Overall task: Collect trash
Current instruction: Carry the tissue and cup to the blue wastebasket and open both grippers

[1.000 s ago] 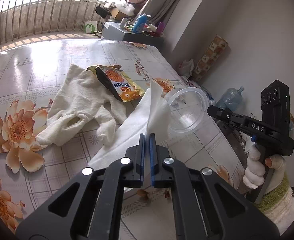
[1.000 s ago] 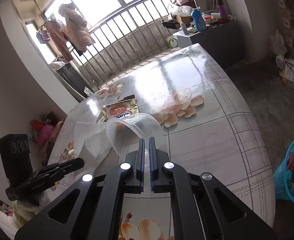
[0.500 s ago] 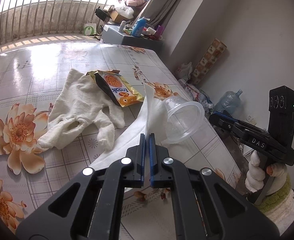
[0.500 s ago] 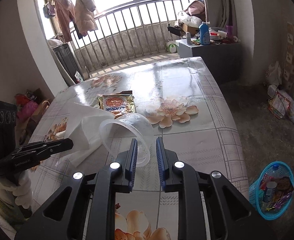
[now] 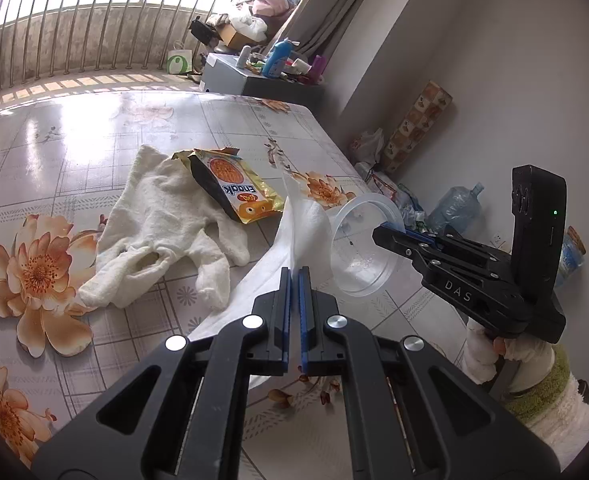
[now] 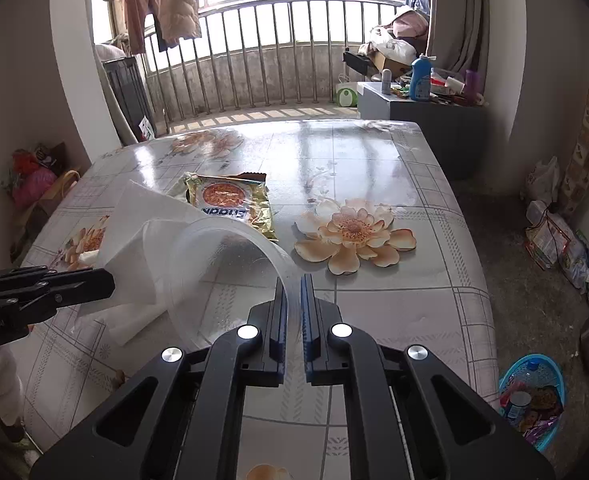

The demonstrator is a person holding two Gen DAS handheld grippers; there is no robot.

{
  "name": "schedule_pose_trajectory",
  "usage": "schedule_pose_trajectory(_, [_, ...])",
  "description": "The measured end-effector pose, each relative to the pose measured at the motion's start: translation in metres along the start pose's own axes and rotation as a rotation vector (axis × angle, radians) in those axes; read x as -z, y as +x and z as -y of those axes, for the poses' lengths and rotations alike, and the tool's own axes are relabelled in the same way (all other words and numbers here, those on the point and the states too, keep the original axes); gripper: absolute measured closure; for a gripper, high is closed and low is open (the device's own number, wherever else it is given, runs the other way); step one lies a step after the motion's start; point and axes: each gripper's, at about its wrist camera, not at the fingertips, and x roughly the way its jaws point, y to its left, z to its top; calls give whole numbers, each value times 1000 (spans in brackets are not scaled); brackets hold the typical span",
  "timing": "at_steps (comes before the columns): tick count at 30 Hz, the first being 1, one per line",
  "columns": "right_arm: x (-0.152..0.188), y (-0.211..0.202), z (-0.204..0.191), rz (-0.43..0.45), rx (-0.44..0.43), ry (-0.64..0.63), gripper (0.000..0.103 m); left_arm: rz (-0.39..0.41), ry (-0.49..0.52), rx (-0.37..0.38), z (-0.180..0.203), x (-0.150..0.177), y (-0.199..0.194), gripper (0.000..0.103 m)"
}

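Here, on your flowered surface (image 5: 74,148), left to right: a white cloth glove (image 5: 162,232), lying flat; a yellow snack packet (image 5: 234,188), its corner resting on the glove; a white tissue (image 5: 298,224), pinched upright in your left claw (image 5: 294,280), whose jaws are closed on it; a clear plastic cup (image 6: 222,272), tipped on its side beside the tissue, its rim gripped between the closed jaws of your right claw (image 6: 294,288). On the floor, far right: a blue basket (image 6: 532,400) holding litter.
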Motion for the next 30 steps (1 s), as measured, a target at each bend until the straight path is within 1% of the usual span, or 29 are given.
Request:
schedule_pose_trajectory(7, [10, -33, 14, 69, -7, 83, 96, 23, 29, 2, 14, -8, -8, 101])
schedule_pose_trajectory(11, [13, -65, 34, 140, -12, 161, 96, 41, 62, 35, 33, -18, -13, 102])
schedule_pose_trajectory(13, [17, -82, 48, 180, -7, 207, 96, 41, 80, 69, 46, -25, -11, 102])
schedule_pose_trajectory(16, [24, -109, 70, 241, 32, 273, 96, 23, 109, 142, 67, -34, -4, 102])
schedule_pose_trajectory(22, [60, -165, 124, 354, 119, 445, 96, -43, 179, 288, 127, -57, 25, 102])
schedule_pose_trajectory(27, [99, -195, 175, 406, 181, 588, 96, -91, 259, 378, 193, -68, 60, 102])
schedule_pose_trajectory(30, [123, -205, 206, 413, 254, 668, 96, -142, 297, 433, 233, -68, 88, 102])
